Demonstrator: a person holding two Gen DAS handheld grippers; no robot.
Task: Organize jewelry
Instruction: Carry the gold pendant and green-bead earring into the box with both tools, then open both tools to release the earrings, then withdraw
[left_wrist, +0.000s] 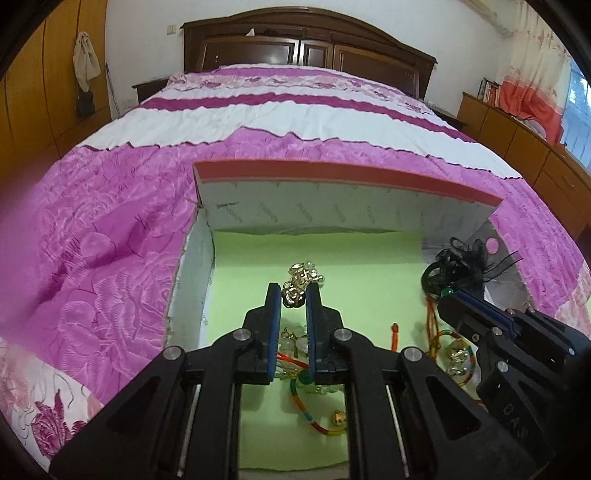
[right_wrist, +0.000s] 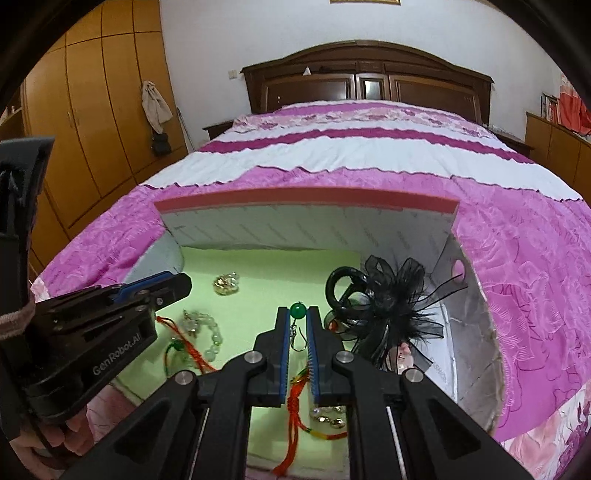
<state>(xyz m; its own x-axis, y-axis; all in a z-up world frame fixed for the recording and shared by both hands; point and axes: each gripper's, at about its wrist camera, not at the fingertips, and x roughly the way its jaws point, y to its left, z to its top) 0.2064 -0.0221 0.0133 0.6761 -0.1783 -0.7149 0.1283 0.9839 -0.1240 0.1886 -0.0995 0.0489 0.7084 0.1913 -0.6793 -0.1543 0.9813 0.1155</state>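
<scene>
An open box (left_wrist: 332, 206) with a green floor (left_wrist: 369, 266) lies on the bed. My left gripper (left_wrist: 293, 295) is inside it, its jaws closed on a gold trinket piece (left_wrist: 295, 291); more gold pieces (left_wrist: 304, 273) lie just beyond. In the right wrist view that gold jewelry (right_wrist: 226, 283) rests on the floor. My right gripper (right_wrist: 297, 314) is shut on a green bead earring (right_wrist: 297, 310), whose hook hangs between the pads. A black feather hair clip (right_wrist: 380, 299) lies at the right. Clear bead bracelet (right_wrist: 207, 332) and red-orange cord bracelets (right_wrist: 295, 402) lie near.
The box's raised lid with a red edge (right_wrist: 306, 201) stands at the back. The pink and white bedspread (left_wrist: 110, 240) surrounds the box. Wooden headboard (left_wrist: 306, 40), wardrobe (right_wrist: 92, 110) left, low cabinets (left_wrist: 517, 136) right.
</scene>
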